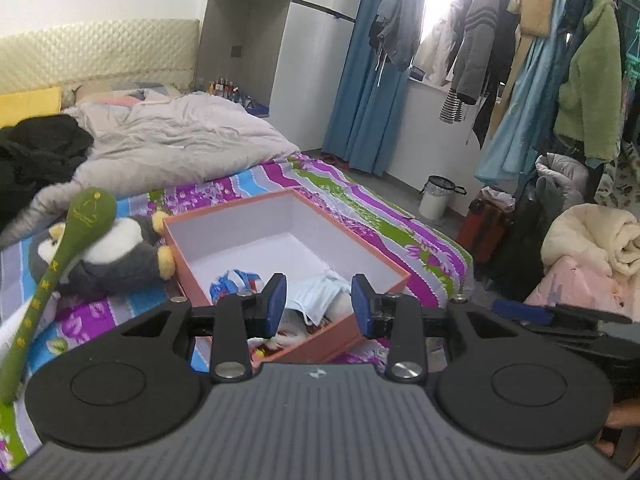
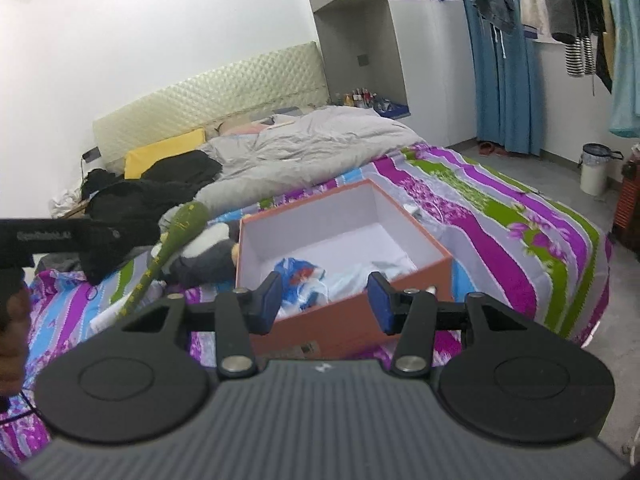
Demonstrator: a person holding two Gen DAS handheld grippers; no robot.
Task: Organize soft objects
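An orange box (image 1: pixel 384 270) with a white inside lies open on the striped bedsheet. In it are a light blue cloth (image 1: pixel 316 294) and a blue-and-white soft item (image 1: pixel 232 282). Left of the box sits a grey and white penguin plush (image 1: pixel 116 256), and a long green soft club (image 1: pixel 52 276) slants across it. My left gripper (image 1: pixel 319 306) hovers over the box's near corner, open with nothing between its blue pads. My right gripper (image 2: pixel 324 304) is open and empty too, above the box's (image 2: pixel 352 320) near wall. The right wrist view also shows the penguin (image 2: pixel 208 256) and the club (image 2: pixel 176 236).
A crumpled grey duvet (image 1: pixel 180 136), black clothes (image 1: pixel 36 152) and a yellow pillow (image 2: pixel 164 156) cover the bed's far half. On the floor to the right stand a white bin (image 1: pixel 436 198), a red suitcase (image 1: pixel 484 228), a rack of hanging clothes (image 1: pixel 576 80) and a pile of blankets (image 1: pixel 592 248).
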